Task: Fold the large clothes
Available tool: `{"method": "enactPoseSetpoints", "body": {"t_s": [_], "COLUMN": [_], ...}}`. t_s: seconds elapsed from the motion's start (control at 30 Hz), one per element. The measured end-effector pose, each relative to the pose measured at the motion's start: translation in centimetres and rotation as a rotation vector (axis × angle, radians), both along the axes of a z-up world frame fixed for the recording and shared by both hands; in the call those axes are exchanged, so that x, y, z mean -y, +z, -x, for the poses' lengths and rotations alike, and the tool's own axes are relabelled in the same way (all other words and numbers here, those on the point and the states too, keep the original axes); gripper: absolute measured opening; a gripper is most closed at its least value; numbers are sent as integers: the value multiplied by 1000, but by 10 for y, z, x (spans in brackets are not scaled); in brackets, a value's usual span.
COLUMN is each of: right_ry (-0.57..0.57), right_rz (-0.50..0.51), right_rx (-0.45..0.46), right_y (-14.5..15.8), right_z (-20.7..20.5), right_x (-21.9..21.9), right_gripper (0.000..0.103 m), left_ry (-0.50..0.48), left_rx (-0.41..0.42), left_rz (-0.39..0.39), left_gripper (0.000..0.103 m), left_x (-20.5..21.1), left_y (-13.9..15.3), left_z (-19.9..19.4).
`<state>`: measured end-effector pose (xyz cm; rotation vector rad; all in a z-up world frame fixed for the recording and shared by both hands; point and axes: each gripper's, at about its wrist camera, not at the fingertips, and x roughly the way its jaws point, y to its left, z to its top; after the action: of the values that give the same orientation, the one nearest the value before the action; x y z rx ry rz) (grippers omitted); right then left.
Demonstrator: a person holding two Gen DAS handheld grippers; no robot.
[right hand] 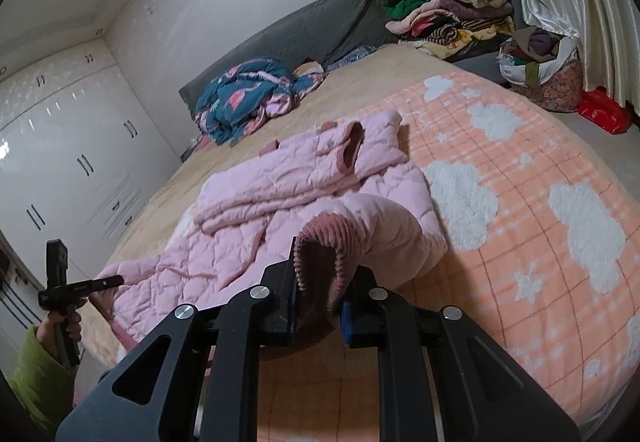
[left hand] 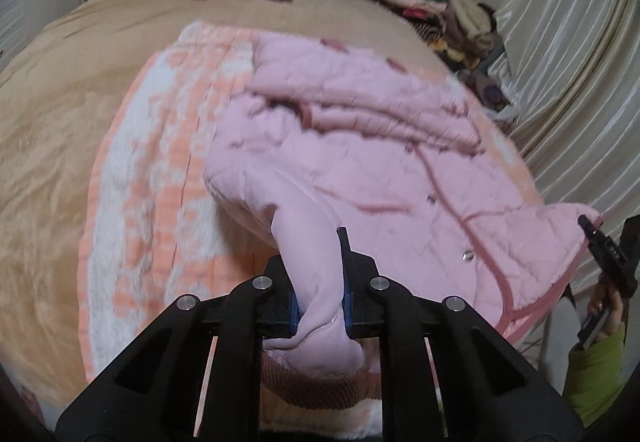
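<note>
I've got the pink jacket (left hand: 360,130) lying on the peach blanket (left hand: 160,170), which is spread over the bed (left hand: 60,102), and both ends of it are in my grip; the left gripper (left hand: 320,306) is clamped on a sleeve (left hand: 312,242), with pale pink fabric bunched between the pads and the ribbed cuff hanging just below them; the right gripper (right hand: 320,306) is clenched on the other sleeve's cuff (right hand: 320,258), the darker corduroy-like rim pinched between its fingers. From the right camera I can see the left gripper (right hand: 92,284) out at the near left hem, a hand (right hand: 64,322) in a green sleeve (right hand: 36,370) behind it; from the left camera the right gripper (left hand: 604,246) shows at the right edge beside the jacket's corner.

Step in hand, as I read it: both sleeves are gripped and raised off the blanket, ready to be folded in over the body; the body itself is rumpled, with the hood (right hand: 352,146) at the far end.

Next move calls for carrying each sleeve across onto the chest without dragging the whole jacket along; keep the fabric taut but low; lay them flat, then let go. The padded quilting looks bulky, so I expect it to spring back; the piled clothes (right hand: 452,18) far right stay clear of this.
</note>
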<state>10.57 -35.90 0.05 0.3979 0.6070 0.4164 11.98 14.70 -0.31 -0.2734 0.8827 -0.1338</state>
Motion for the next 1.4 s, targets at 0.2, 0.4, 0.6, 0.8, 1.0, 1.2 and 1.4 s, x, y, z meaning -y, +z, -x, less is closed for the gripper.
{"method": "enactPoseSetpoints", "body": {"t_s": [0.2, 0.4, 0.6, 0.8, 1.0, 1.2, 1.4], "right_ry": [-30, -49, -68, -79, -100, -115, -128], "right_rz": [-5, -22, -42, -51, -49, -30, -29], "right_rx": [18, 28, 26, 53, 82, 106, 120], "right_y": [14, 22, 33, 50, 66, 78, 85], "right_z": [-11, -19, -28, -38, -49, -63, -79], "right_x": [1, 3, 6, 7, 5, 2, 2], "right_gripper": [14, 14, 13, 13, 13, 13, 13], "left_ry": [18, 34, 51, 67, 82, 110, 137], "left_rx": [67, 107, 139, 170, 196, 220, 235], "left_rz": [36, 43, 58, 46, 26, 11, -3], "left_gripper": [7, 7, 7, 7, 7, 7, 8], "left_x": [-3, -5, -9, -9, -10, -12, -14], "left_y": [20, 35, 50, 66, 76, 83, 89], "left_z": [-11, -23, -35, -50, -68, -81, -91]}}
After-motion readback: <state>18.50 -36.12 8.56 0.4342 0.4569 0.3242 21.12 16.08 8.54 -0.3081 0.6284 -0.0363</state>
